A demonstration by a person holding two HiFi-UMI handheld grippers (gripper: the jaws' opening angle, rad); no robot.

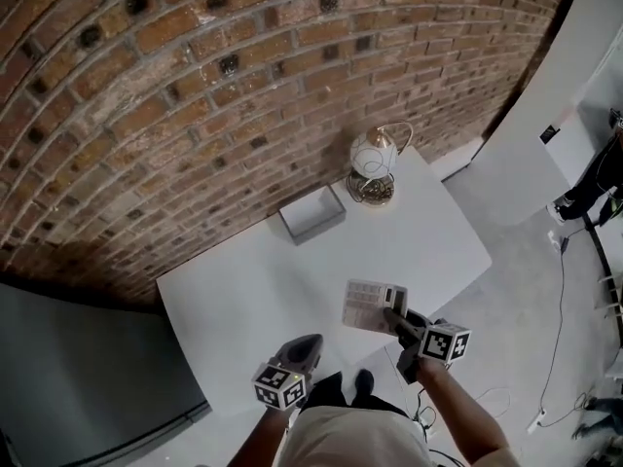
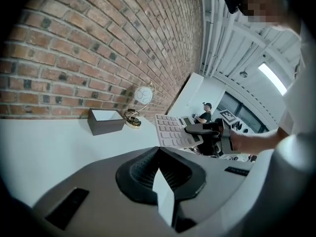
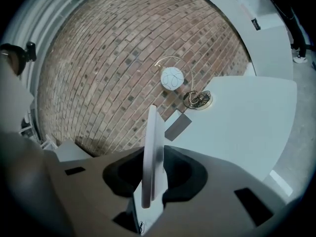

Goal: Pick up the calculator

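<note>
Right claw (image 1: 394,316) is clamped on the calculator (image 1: 370,305), gripping it at its near end with one pad on each face. In the right gripper view the calculator shows edge-on, upright between the jaws. The jaws sit narrow, about as far apart as the case is thick.

The calculator is off the bench (image 1: 243,290), in the air above its near right edge. Key face points up in the head view. From the left gripper view the keypad shows tilted, with one right-claw finger lying across it.

Left claw (image 1: 304,350) is closed with nothing in it. It hangs by the near edge of the bench, left of the calculator and apart from it.

On the far side of the bench, by the brick wall (image 1: 195,86):
- open grey box (image 1: 312,212), lying flat
- just right of it, a white globe ornament (image 1: 373,156) on a brass-coloured base, with a curved arm over the top

Both are well apart from the calculator.

Grey floor (image 1: 526,261) lies right of the bench, with a black cable (image 1: 563,309) running across it.
</note>
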